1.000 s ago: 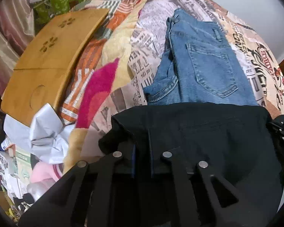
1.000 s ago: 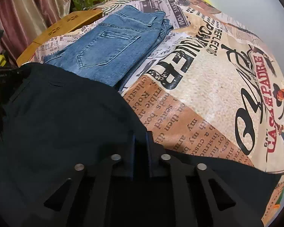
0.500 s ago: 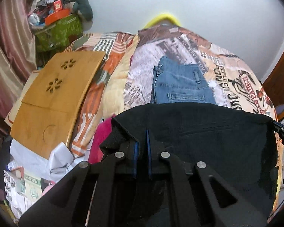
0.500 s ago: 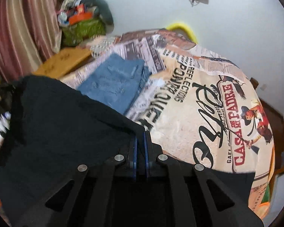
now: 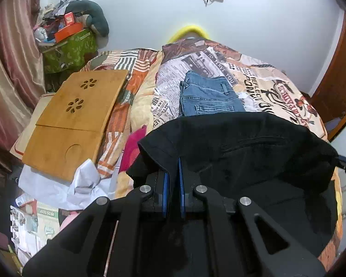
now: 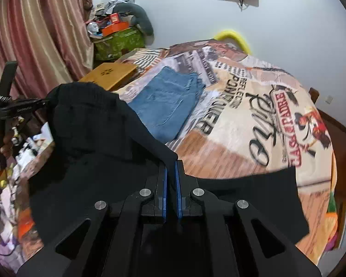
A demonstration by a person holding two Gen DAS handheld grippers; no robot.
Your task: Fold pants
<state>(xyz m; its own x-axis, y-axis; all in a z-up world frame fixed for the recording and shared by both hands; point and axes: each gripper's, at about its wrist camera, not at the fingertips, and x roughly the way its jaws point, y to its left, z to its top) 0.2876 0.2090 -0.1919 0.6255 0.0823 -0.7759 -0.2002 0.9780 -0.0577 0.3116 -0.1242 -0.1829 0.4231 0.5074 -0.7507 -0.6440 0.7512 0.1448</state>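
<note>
With the black pants (image 5: pixel 242 147) held aloft above the bed (image 6: pixel 253 138), pinched by the left gripper (image 5: pixel 172 180) and right gripper (image 6: pixel 170 182), 1 corner could be dropped if either clamped edge slips.

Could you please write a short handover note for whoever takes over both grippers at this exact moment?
Left gripper: shut on the black pants, pinching one end of the top edge.
Right gripper: shut on the other end of the same edge.
The black pants hang stretched between the two grippers, lifted above the bed, with the lower part draping down out of view.
Folded blue jeans already lie on the bedspread further back.
Done: the black pants are gripped and raised.
Left: probably lay them flat on the bed in front of the jeans, then fold them.
</note>
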